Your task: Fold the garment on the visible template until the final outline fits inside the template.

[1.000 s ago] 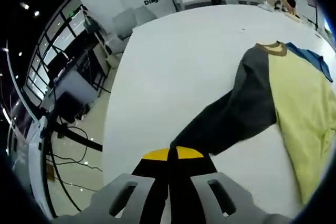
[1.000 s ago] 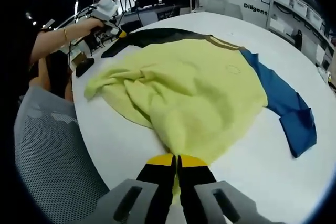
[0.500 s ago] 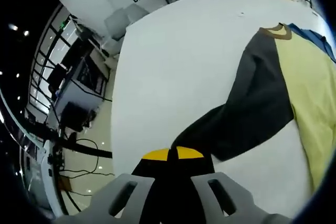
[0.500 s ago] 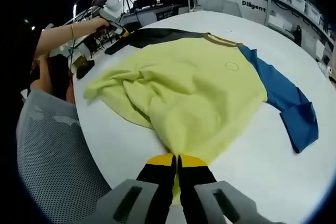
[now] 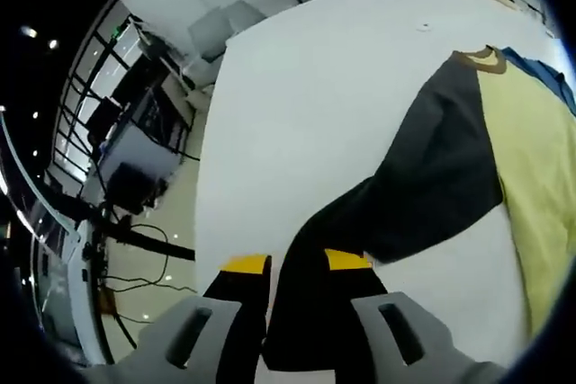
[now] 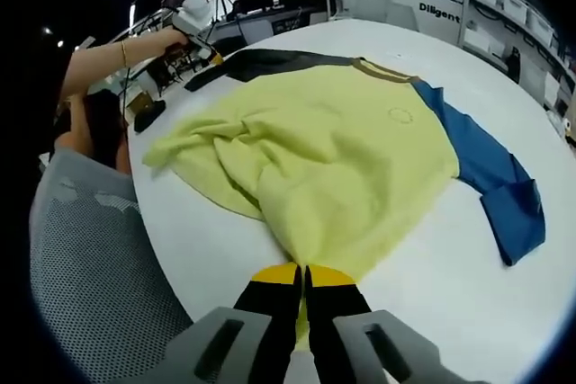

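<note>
Both views are bright and evenly lit from overhead, so the smooth white round table (image 6: 468,303) reads almost flat, with only a thin soft shadow under the edge of the yellow sweatshirt with grey and blue sleeves (image 6: 333,150). Small ceiling lamps glint at the upper left. Fisheye bending curves the edges strongly, and the left gripper view looks slightly soft.

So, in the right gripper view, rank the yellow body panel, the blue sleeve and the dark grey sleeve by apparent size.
1. Yellow body panel.
2. Blue sleeve.
3. Dark grey sleeve, though it lies farther from the camera, so this last ranking is unsure.
</note>
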A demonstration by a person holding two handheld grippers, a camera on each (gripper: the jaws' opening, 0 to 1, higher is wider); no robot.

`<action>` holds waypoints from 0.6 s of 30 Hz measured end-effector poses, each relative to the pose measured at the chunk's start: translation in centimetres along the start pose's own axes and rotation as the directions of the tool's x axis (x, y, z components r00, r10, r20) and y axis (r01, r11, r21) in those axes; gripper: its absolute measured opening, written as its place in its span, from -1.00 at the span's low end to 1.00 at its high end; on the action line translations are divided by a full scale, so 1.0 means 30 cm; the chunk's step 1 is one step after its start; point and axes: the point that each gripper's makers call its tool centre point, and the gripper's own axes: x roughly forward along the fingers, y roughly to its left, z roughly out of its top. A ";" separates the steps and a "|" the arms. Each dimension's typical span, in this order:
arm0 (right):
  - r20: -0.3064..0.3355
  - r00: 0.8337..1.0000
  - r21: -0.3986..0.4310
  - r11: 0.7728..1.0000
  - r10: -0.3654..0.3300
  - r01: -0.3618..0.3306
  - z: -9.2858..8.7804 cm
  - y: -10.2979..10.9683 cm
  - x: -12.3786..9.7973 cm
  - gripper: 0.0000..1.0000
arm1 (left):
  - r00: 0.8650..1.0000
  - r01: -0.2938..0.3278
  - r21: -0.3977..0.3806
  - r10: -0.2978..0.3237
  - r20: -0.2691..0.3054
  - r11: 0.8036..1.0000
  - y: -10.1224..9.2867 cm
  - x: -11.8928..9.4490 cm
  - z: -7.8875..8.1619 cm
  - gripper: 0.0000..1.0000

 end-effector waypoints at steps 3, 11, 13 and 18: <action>0.004 1.000 -0.003 1.000 0.004 -0.004 0.004 0.002 -0.001 -1.00 | 1.000 0.007 -0.027 -0.007 0.009 1.000 -0.012 -0.017 -0.009 -0.13; 0.030 0.999 0.014 1.000 0.021 -0.021 0.020 0.010 -0.008 -1.00 | 0.994 0.096 -0.077 -0.092 0.051 0.992 -0.077 -0.055 -0.018 0.45; 0.034 0.999 0.022 1.000 0.022 -0.023 0.021 0.010 -0.008 -1.00 | 0.991 0.123 -0.088 -0.118 0.063 0.989 -0.097 -0.066 -0.020 0.57; 0.030 0.999 0.018 1.000 0.020 -0.020 0.018 0.011 -0.008 -1.00 | 0.981 0.172 -0.083 -0.164 0.100 0.982 -0.135 -0.111 -0.013 0.82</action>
